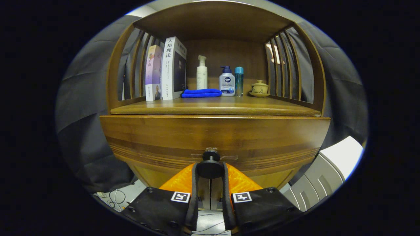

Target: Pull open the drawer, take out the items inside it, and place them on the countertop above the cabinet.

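Drawer (215,137) dead ahead, looks closed or barely cracked; contents hidden. Gripper (210,170) fingers nearly closed, clamped on either side of the knob (210,166), so grasp looks done; pull, unloading and placing all left. Countertop (216,106) above and beyond the fingers holds books (165,70), blue cloth (201,93), three bottles (227,82), lidded cup (260,88).

Gripper (210,167) clamped on drawer (215,137) knob (210,165)
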